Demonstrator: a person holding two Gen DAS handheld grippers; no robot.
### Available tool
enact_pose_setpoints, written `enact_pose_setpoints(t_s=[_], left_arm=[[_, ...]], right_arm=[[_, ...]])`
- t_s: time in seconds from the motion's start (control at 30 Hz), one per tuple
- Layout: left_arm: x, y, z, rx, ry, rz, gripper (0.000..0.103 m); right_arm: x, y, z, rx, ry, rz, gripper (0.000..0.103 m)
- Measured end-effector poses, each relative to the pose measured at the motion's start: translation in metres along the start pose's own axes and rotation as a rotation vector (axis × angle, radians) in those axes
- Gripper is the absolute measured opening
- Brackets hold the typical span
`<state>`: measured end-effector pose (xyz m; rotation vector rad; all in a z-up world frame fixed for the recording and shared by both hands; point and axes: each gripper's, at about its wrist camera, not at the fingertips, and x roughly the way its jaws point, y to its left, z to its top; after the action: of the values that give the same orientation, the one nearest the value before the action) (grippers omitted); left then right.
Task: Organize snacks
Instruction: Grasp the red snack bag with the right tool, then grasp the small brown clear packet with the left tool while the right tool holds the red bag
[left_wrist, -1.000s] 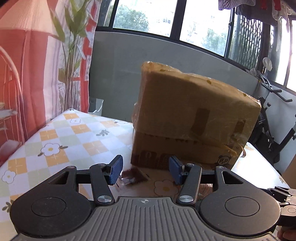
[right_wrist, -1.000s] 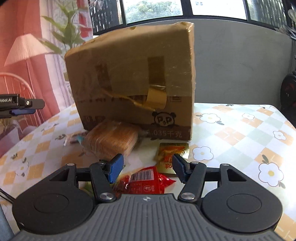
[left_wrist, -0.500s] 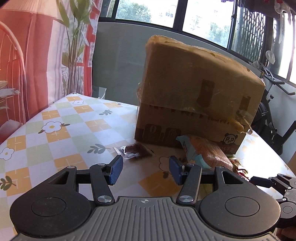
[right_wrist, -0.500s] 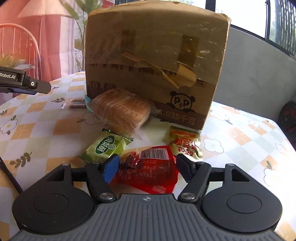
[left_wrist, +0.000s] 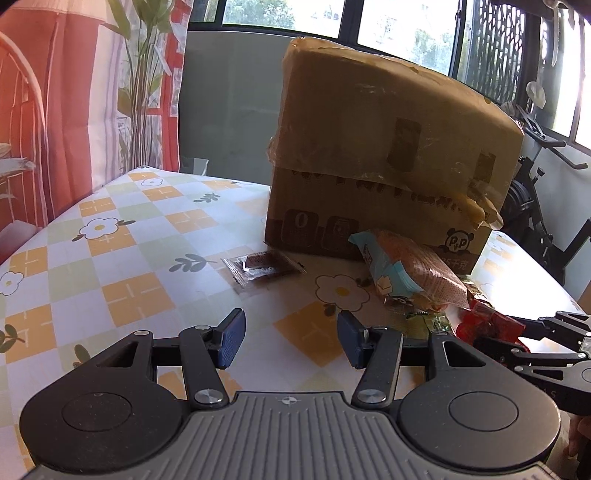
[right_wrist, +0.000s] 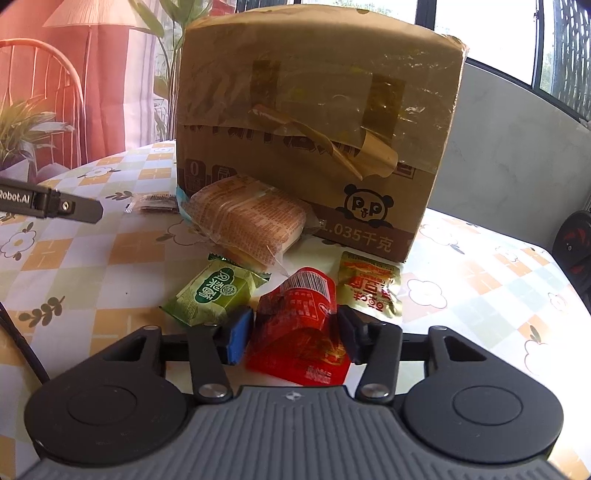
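Daylight pouring in from behind, both views sharp and strongly bowed.

Backlit: the windows (left_wrist: 406, 33) behind the big tape-wrapped brown cardboard box (left_wrist: 388, 166) are blown out white, so the box's near face sits in shade, its clear tape glinting in the right wrist view. Left of the box, a warm red flare washes over the red printed curtain (left_wrist: 48, 110). Straight lines curve toward the frame edges; dark corners vignette.

The right gripper (right_wrist: 291, 336) has just been closing, and its blue pads now squeeze a red snack pack (right_wrist: 301, 325). A green pack (right_wrist: 214, 291) and a yellow pack (right_wrist: 369, 284) lie just beside it. A bread pack (right_wrist: 247, 218) leans on the big brown box (right_wrist: 314, 122).
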<state>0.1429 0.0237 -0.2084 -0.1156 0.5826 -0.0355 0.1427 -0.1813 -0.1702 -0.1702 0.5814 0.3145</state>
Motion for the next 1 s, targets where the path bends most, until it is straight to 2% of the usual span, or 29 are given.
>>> enact_pose_setpoints(t_s=[0.23, 0.67, 0.8, 1.0], left_arm=[[0.003, -0.001, -0.002, -0.003, 0.015, 0.002, 0.057], [0.007, 0.004, 0.000, -0.006, 0.033, 0.015, 0.057], [0.016, 0.009, 0.010, -0.007, 0.040, 0.005, 0.057], [0.043, 0.019, 0.040, 0.070, 0.020, -0.030, 0.057]], right_arm=[[-0.011, -0.011, -0.002, 0.070, -0.075, 0.010, 0.039], [-0.013, -0.013, -0.001, 0.094, -0.081, 0.012, 0.039], [-0.014, -0.016, -0.002, 0.109, -0.084, 0.014, 0.039], [-0.013, -0.018, -0.002, 0.127, -0.081, 0.017, 0.039]])
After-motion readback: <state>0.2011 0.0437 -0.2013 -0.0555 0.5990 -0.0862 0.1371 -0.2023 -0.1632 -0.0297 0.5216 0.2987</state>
